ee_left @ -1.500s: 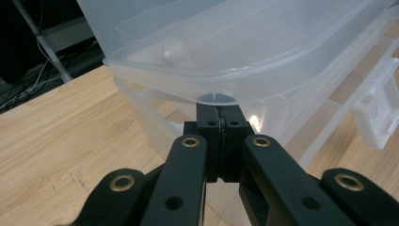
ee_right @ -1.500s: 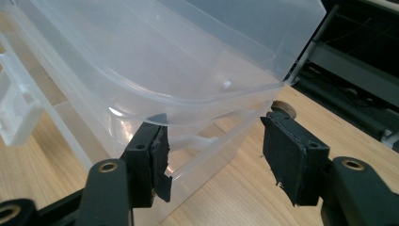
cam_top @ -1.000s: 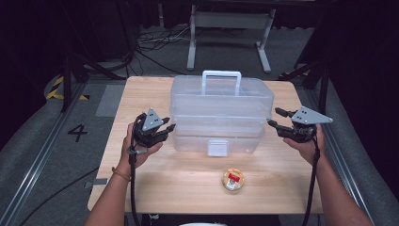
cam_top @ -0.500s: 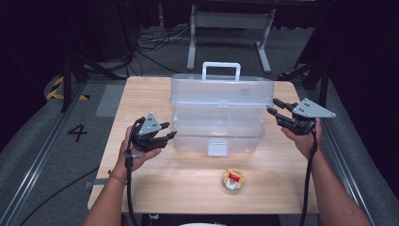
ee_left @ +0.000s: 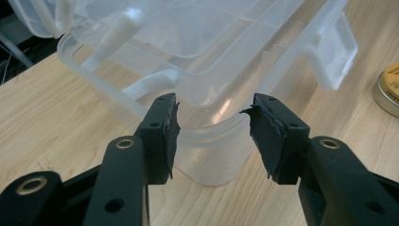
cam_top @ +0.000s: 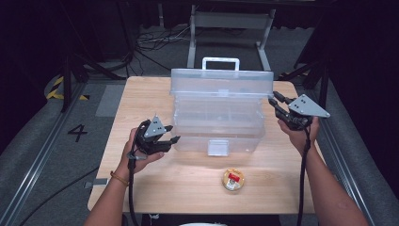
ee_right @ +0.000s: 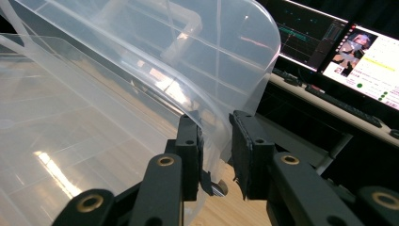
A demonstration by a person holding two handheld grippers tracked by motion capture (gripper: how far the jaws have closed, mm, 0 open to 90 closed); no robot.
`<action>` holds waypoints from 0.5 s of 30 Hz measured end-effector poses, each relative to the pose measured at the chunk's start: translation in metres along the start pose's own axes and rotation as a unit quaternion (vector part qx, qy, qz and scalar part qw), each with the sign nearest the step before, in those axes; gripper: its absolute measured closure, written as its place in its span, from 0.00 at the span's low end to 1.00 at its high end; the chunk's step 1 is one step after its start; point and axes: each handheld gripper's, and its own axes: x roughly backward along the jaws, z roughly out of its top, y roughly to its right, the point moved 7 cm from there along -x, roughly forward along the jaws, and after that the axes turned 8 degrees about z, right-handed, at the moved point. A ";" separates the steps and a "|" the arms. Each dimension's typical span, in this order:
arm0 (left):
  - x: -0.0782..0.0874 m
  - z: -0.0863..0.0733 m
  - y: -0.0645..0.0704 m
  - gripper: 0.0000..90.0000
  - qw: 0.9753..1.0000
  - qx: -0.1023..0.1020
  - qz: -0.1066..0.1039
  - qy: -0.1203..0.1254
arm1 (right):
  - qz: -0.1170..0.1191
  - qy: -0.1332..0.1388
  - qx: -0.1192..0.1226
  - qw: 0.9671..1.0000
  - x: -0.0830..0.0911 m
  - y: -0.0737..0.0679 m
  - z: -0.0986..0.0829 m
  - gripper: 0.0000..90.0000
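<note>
1. The left gripper [cam_top: 170, 135] is sitting at the clear plastic storage box's [cam_top: 221, 110] lower left corner, about 8 o'clock from the box centre in the high view. Its jaws are standing wide apart and gripping nothing; in the left gripper view [ee_left: 214, 125] the rounded corner of the box base is lying between and just beyond the pads, contact not resolvable.
2. The right gripper [cam_top: 275, 104] is working at the box's right end, about 3 o'clock. In the right gripper view [ee_right: 216, 141] its jaws are standing narrowly parted with the curved edge of the lid passing between them; whether the pads are actually pinching it, I cannot tell.
3. The box is standing mid-table [cam_top: 141, 94], handle toward 12 o'clock, latch toward 6 o'clock.
4. A small round tin [cam_top: 233, 179] is lying at 6 o'clock of the box, well apart from both grippers.
5. Bare wood is showing at 9 o'clock of the box and along the near edge; the right gripper is hanging close to the table's 3 o'clock edge.
</note>
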 end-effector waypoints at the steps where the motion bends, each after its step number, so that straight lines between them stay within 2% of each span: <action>1: 0.000 0.000 0.001 0.59 1.000 -0.002 0.004 -0.003 | -0.005 -0.002 0.003 1.000 -0.001 0.000 0.001 0.82; 4: 0.000 0.001 0.003 0.58 1.000 -0.008 0.004 -0.003 | -0.010 -0.003 0.003 1.000 -0.002 0.001 0.003 0.83; 10: -0.003 0.003 0.012 0.60 1.000 -0.024 -0.016 -0.005 | -0.017 -0.009 -0.003 1.000 -0.004 0.004 0.006 0.84; 12: -0.006 0.006 0.018 0.61 0.999 -0.044 -0.027 -0.011 | -0.019 -0.012 -0.005 1.000 -0.005 0.005 0.008 0.84; 15: -0.014 0.011 0.025 0.61 0.997 -0.059 -0.038 -0.028 | -0.023 -0.015 -0.011 1.000 -0.006 0.005 0.009 0.84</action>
